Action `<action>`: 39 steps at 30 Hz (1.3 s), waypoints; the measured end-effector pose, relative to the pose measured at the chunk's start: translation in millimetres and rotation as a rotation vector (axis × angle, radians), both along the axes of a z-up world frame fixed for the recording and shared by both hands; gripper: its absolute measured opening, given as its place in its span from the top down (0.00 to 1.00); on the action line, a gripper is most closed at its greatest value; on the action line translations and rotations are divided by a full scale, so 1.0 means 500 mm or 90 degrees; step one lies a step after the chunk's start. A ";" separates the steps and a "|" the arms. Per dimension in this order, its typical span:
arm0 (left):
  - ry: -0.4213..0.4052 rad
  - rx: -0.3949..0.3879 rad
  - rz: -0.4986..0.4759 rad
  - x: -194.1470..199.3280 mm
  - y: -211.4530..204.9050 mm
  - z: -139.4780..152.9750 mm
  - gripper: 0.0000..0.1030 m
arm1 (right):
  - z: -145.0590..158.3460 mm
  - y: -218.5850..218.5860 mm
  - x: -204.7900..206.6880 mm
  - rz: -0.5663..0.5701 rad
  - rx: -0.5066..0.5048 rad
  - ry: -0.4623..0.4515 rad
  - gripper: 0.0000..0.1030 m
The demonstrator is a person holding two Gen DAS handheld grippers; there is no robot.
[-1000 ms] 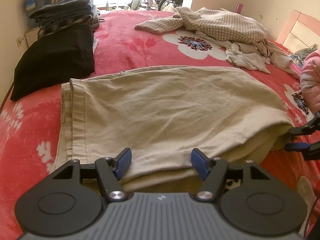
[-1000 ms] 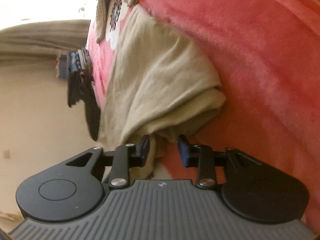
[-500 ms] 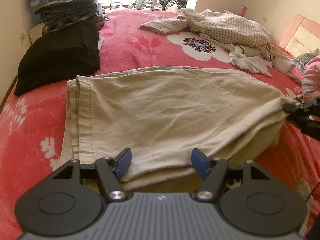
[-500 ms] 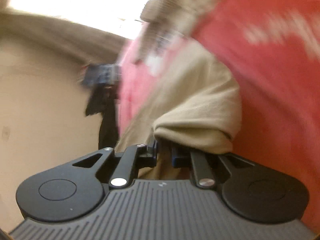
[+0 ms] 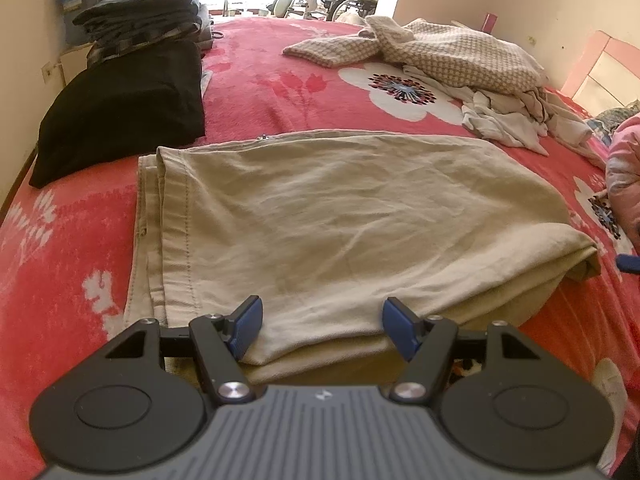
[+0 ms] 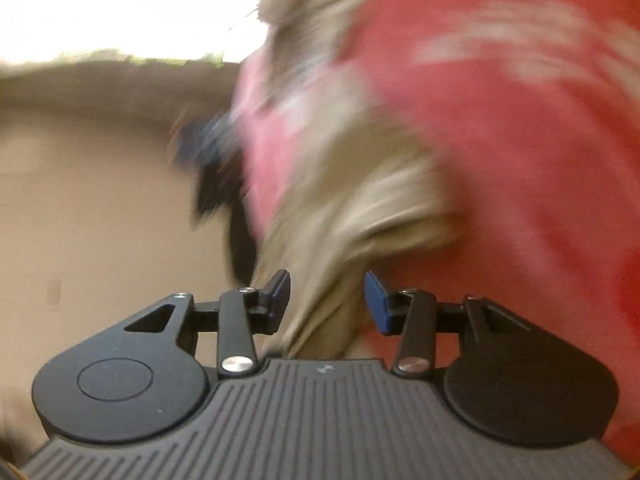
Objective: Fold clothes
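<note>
Left gripper (image 5: 322,326) hangs low over the near edge of the khaki trousers (image 5: 340,216), fingers spread wide, blue pads either side of the folded hem and not pinching it. The trousers lie folded flat across the middle of the bed (image 5: 260,88), on its red flowered blanket, waistband to the left, the doubled-over end bulging at the right.

Over at that right end, the right gripper (image 6: 326,300) shows in a badly smeared wrist view. Its fingers have just been opening, and now stand apart with a strip of the khaki cloth running between them; the pads are not pressing on it as far as the blur allows. In the left view only a blue tip of that gripper pokes in at the right edge, just beside the fold.

Behind the trousers: a black garment (image 5: 120,108) folded at the left, a dark stack (image 5: 144,20) beyond it, and a checked top (image 5: 440,52) heaped with white clothes (image 5: 512,120) at the far right.
</note>
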State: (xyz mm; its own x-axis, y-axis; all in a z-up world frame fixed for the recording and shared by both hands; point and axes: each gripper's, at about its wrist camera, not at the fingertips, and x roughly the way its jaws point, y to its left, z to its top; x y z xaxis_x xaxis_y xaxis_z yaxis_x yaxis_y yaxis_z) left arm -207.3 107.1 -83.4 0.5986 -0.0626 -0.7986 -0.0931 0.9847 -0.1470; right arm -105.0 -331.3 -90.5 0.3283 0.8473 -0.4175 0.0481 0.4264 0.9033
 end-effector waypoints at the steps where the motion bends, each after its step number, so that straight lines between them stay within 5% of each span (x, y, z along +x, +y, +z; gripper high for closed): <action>1: 0.001 -0.001 0.002 0.000 0.000 0.001 0.34 | 0.013 0.039 -0.001 0.057 -0.039 -0.036 0.62; 4: 0.002 0.001 0.004 -0.003 0.001 0.005 0.34 | 0.050 0.160 -0.003 0.230 -0.164 -0.144 0.67; 5: 0.001 0.003 0.004 -0.005 0.002 0.006 0.34 | 0.033 0.193 0.009 0.256 -0.192 -0.124 0.70; 9: -0.003 0.000 0.012 -0.016 0.012 0.010 0.34 | -0.067 0.193 0.049 0.182 -0.100 0.037 0.69; 12: -0.001 -0.007 0.018 -0.015 0.019 0.009 0.34 | -0.099 0.175 0.065 0.118 -0.035 0.114 0.58; 21: -0.003 -0.015 0.019 -0.010 0.023 0.003 0.34 | -0.150 0.211 0.070 0.025 -0.017 0.168 0.50; 23: -0.005 -0.016 0.021 -0.012 0.024 0.004 0.34 | -0.140 0.218 0.066 0.000 0.002 0.137 0.68; 28: -0.003 -0.025 0.025 -0.013 0.029 0.002 0.34 | -0.114 0.233 0.047 0.013 0.064 -0.054 0.70; 30: -0.003 -0.019 0.019 -0.014 0.027 0.001 0.34 | -0.150 0.225 0.051 0.026 0.017 -0.010 0.70; 32: -0.004 -0.012 0.014 -0.015 0.025 0.001 0.34 | -0.183 0.193 0.051 0.014 0.057 0.079 0.68; 34: -0.005 -0.015 0.014 -0.017 0.028 0.001 0.34 | -0.158 0.151 0.038 -0.004 0.054 0.093 0.62; 39: -0.005 -0.012 0.011 -0.017 0.028 0.001 0.34 | -0.002 0.092 0.023 0.092 0.038 -0.051 0.61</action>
State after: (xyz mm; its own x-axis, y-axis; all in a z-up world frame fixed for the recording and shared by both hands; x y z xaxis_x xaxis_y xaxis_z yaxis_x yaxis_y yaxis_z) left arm -215.7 121.1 -83.2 0.6057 -0.0668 -0.7929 -0.1095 0.9800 -0.1662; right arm -93.3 -285.5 -91.3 0.2316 0.9104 -0.3428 -0.0825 0.3695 0.9256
